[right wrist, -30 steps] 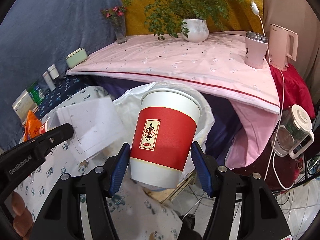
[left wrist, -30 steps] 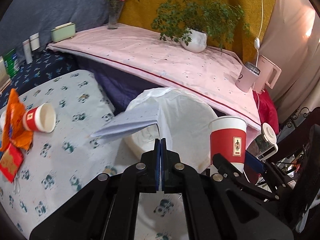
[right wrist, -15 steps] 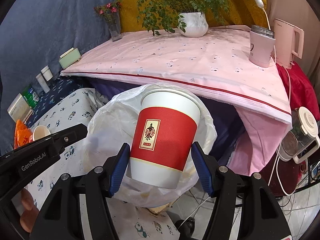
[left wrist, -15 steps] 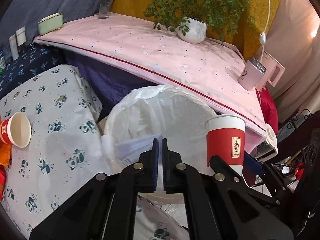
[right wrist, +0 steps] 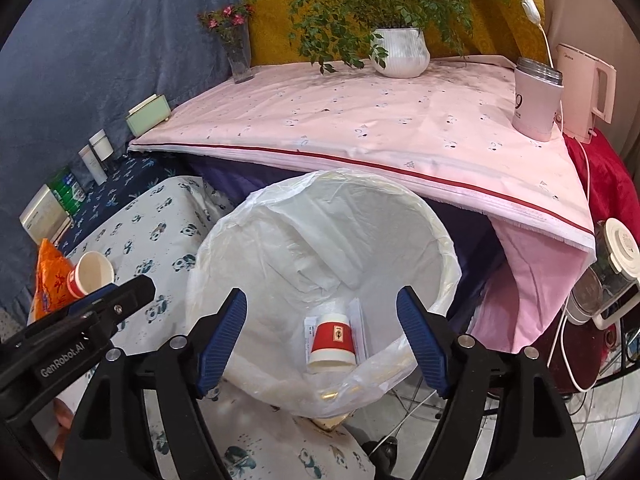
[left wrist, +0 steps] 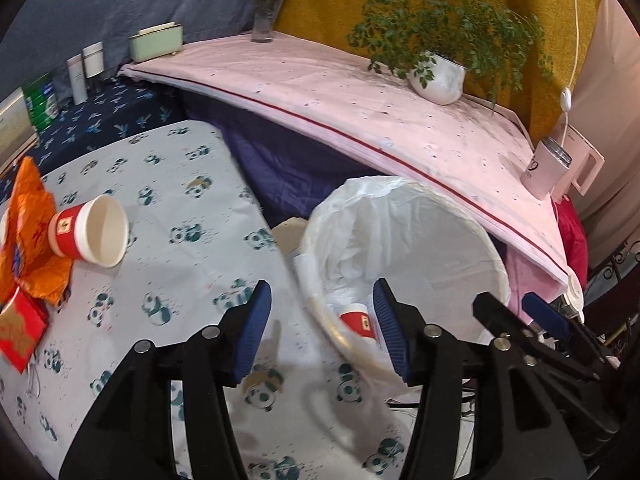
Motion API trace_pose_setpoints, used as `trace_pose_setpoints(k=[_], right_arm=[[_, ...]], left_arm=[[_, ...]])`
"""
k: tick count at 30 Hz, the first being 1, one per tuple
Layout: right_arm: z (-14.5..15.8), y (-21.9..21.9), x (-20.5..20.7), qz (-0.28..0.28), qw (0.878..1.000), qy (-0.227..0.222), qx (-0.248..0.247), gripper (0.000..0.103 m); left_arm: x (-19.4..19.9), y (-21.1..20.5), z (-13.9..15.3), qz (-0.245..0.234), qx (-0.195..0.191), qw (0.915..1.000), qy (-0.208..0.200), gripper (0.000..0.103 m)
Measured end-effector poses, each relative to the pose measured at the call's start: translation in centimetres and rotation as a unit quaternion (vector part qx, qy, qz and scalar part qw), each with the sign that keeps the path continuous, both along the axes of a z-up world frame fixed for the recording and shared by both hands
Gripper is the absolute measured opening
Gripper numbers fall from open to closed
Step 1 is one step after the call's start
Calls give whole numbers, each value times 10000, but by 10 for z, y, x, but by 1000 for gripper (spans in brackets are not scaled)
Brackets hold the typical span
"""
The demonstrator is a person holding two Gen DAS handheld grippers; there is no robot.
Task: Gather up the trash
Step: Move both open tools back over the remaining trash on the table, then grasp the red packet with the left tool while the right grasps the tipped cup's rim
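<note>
A white bin with a plastic liner [right wrist: 440, 240] stands beside the panda-print table [left wrist: 180, 248]. A red paper cup [right wrist: 333, 340] lies upside down in its bottom on a sheet of paper [right wrist: 358, 316]; the cup also shows in the left wrist view [left wrist: 358, 320]. My right gripper [right wrist: 322, 332] is open and empty above the bin. My left gripper [left wrist: 320, 328] is open and empty over the table edge by the bin rim [left wrist: 320, 304]. Another red paper cup [left wrist: 90, 236] lies on its side on the table next to an orange wrapper [left wrist: 32, 224] and a red packet [left wrist: 20, 324].
A pink-covered table [right wrist: 380, 120] behind the bin holds a potted plant [right wrist: 400, 52], a flower vase [right wrist: 238, 60], a pink mug [right wrist: 536, 100] and a kettle [right wrist: 584, 88]. Boxes and bottles [left wrist: 44, 100] stand at the far left. A blender [right wrist: 608, 272] and cables sit at the right.
My right gripper opened and the red cup dropped into the bin. My left gripper opened and let go of the paper, which now lies in the bin; it moved back towards the table.
</note>
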State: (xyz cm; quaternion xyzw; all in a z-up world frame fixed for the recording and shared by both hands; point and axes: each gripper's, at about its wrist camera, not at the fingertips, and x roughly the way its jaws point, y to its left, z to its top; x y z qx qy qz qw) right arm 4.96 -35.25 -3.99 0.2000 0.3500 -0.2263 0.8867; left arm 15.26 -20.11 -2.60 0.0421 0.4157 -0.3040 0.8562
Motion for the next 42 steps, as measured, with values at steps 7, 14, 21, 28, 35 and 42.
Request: trace_pose_setpoints(k=[7, 14, 21, 28, 35, 42], right_arm=[[15, 38, -2, 238, 9997, -72, -81, 77], [25, 86, 8, 668, 9976, -83, -149, 77], [29, 139, 25, 1169, 9931, -69, -57, 77], [28, 192, 46, 1668, 9860, -15, -81, 77], [25, 227, 73, 1977, 9803, 2, -12, 77], [15, 238, 102, 2056, 9786, 69, 28, 77]], left_arm=[[-5, 47, -3, 505, 66, 9987, 0, 57], [-3, 113, -3, 1142, 170, 9933, -49, 61], [1, 183, -5, 1717, 290, 9846, -123, 66], [8, 243, -8, 2110, 460, 9759, -309, 77], [24, 284, -17, 2273, 561, 9715, -375, 78], [49, 301, -30, 2158, 561, 9740, -392, 78]])
